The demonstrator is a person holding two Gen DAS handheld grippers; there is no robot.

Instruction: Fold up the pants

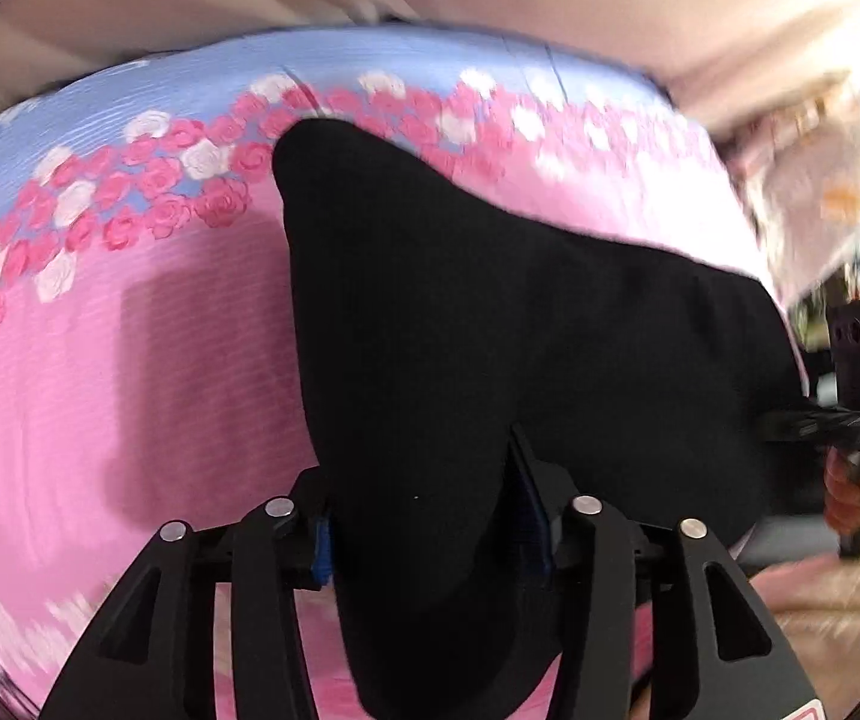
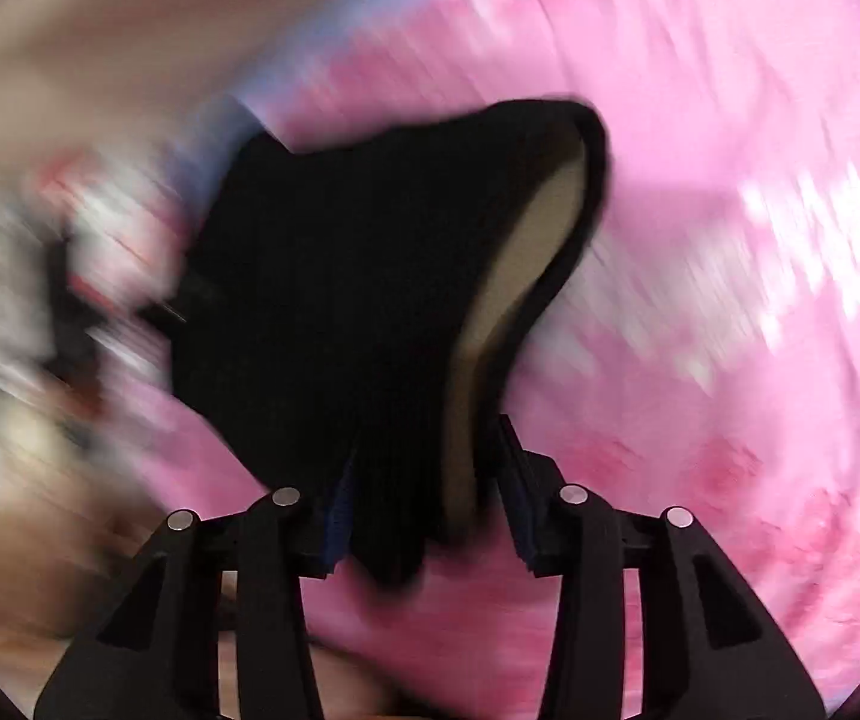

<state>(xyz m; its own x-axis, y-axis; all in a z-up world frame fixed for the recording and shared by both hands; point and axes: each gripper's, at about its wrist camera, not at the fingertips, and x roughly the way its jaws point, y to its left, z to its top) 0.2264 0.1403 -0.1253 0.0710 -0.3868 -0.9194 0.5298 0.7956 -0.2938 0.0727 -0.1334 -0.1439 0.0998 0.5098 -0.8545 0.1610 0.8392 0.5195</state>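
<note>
Left gripper (image 1: 430, 516): its jaws stand part spread, with black pants (image 1: 490, 330) filling the gap between the blue pads; whether the pads press the cloth cannot be told. Right gripper (image 2: 426, 504): jaws wider, a bunched edge of the pants (image 2: 339, 300) against the left pad, a clear gap at the right one, so the hold looks slack. The cloth stretches between the two grippers over the bed (image 1: 99, 390), running toward its flowered far edge. The next fold likely follows that span.

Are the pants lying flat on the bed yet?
No. The pants are bunched and hanging between both tongs, left and right, above the pink sheet.
</note>
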